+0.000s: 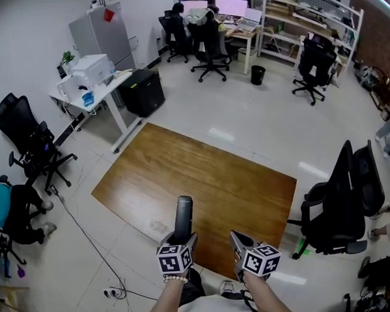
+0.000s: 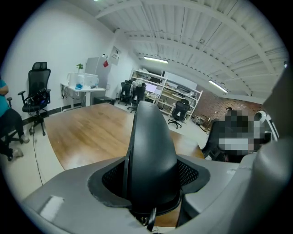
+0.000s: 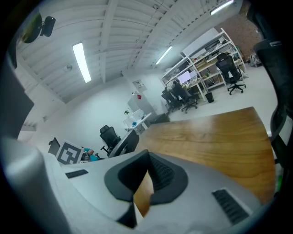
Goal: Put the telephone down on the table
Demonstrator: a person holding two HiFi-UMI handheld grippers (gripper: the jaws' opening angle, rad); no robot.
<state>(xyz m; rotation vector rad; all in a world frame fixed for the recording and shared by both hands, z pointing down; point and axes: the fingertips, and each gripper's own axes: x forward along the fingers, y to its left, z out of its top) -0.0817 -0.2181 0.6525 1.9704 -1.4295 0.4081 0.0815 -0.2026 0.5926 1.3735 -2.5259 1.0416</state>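
The left gripper [image 1: 184, 239] stands partly open, its pads clamped on the lower end of a black telephone [image 1: 184, 218], which rises upright from the jaws above the near edge of the bench [image 1: 209, 177], towards its near left corner. Beside it, the right gripper [image 1: 240, 242] carries nothing, its jaws drawn almost together with only a sliver of wood showing through. The handset appears to hang clear of the wood rather than rest on it, so the job looks to be at its approach stage: the telephone is in hand and over the bench, while lowering it, laying it down and letting go all seem left to do. The bench is a brown wooden top with a light sheen, with nothing on it in any of the three views and ample room beyond the handset. It stands on a pale tiled floor [image 1: 258, 122] in an open office. A black office chair [image 1: 341, 206] sits just off its right edge, a white desk [image 1: 106, 85] bearing a printer [image 1: 89, 69] stands past its far left corner, and shelving [image 1: 305, 9] lines the far wall. A cable [image 1: 88, 239] trails across the tiles along the left edge.
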